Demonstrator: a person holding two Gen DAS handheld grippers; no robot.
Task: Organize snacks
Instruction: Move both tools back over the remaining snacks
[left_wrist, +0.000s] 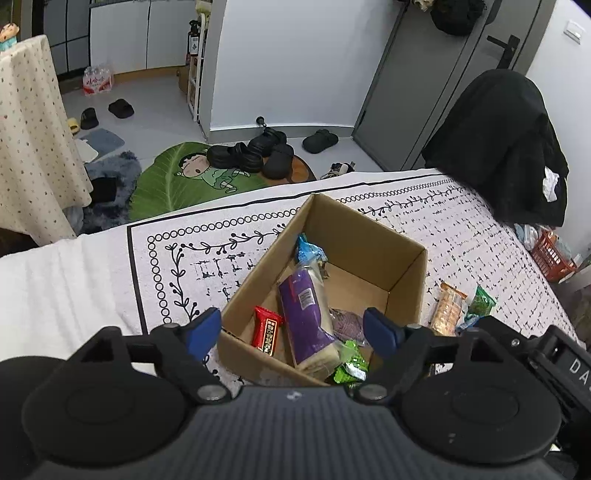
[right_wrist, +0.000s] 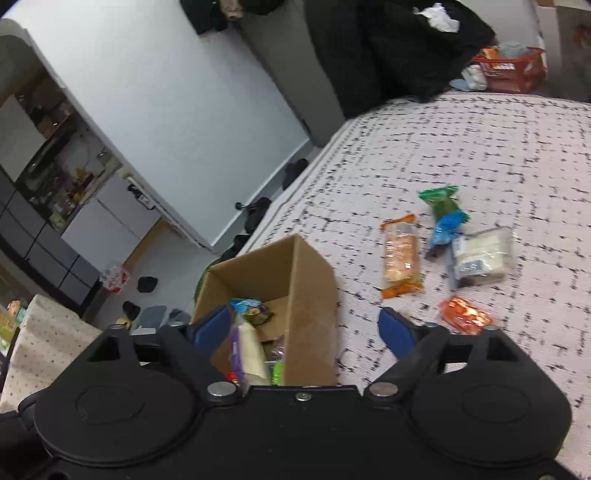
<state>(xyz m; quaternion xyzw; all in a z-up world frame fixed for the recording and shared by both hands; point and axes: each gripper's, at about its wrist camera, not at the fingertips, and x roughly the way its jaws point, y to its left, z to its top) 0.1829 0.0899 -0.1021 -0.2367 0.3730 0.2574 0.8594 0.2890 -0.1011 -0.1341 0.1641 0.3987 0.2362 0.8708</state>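
A desk (left_wrist: 110, 266) under a white patterned cloth carries an open cardboard box (left_wrist: 364, 236). Inside the box lie a long purple packet (left_wrist: 306, 314), a red packet (left_wrist: 266, 330), a green packet (left_wrist: 351, 367) and a blue packet (left_wrist: 308, 251). Loose on the cloth to the box's right are an orange cracker packet (right_wrist: 400, 256), a clear white packet (right_wrist: 482, 256), a green-and-blue packet (right_wrist: 443, 210) and a small orange packet (right_wrist: 466, 314). The left gripper (left_wrist: 293, 332) hangs over the box, spread wide and empty. The right gripper (right_wrist: 306, 328) is likewise wide and empty, straddling the box's right wall.

Left tongs (left_wrist: 293, 328) gape empty over the snack-filled cardboard box (left_wrist: 369, 240).
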